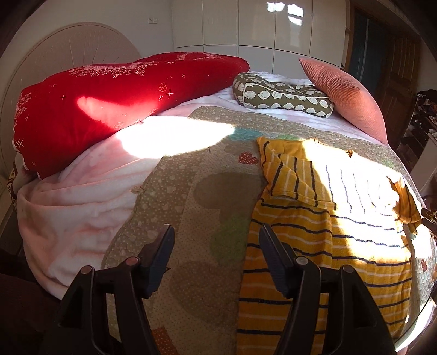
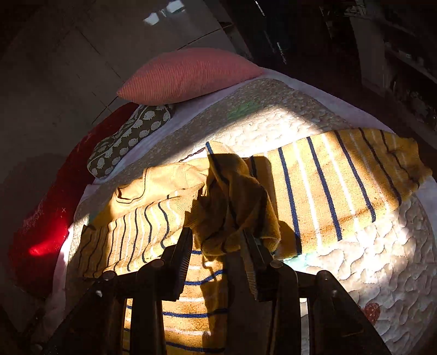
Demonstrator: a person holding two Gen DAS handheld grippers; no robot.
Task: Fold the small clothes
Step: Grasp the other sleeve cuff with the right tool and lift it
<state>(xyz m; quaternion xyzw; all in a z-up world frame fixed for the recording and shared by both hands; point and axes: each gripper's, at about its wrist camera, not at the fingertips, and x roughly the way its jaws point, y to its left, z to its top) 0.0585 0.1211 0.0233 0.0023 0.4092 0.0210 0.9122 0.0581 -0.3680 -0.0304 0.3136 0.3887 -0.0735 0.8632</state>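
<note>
Right gripper [image 2: 217, 243] jaws apart, bunched striped sweater [image 2: 322, 185] sleeve between.

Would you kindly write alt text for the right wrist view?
A yellow striped sweater lies on a quilted bedspread in sunlight, one bunched sleeve draped between the right gripper and its open jaws. A pink cushion sits behind.

You are in a bedroom of a home. You see a bed with a quilted cover [image 1: 174, 196] and a pink blanket [image 1: 82, 196], a round headboard [image 1: 68, 41] at its far left edge, a red pillow [image 1: 114, 92], a hedgehog-print cushion [image 1: 284, 95] and a pink ribbed cushion [image 1: 347, 95]. Behind the bed stand glossy white wardrobe doors [image 1: 256, 24].
</note>
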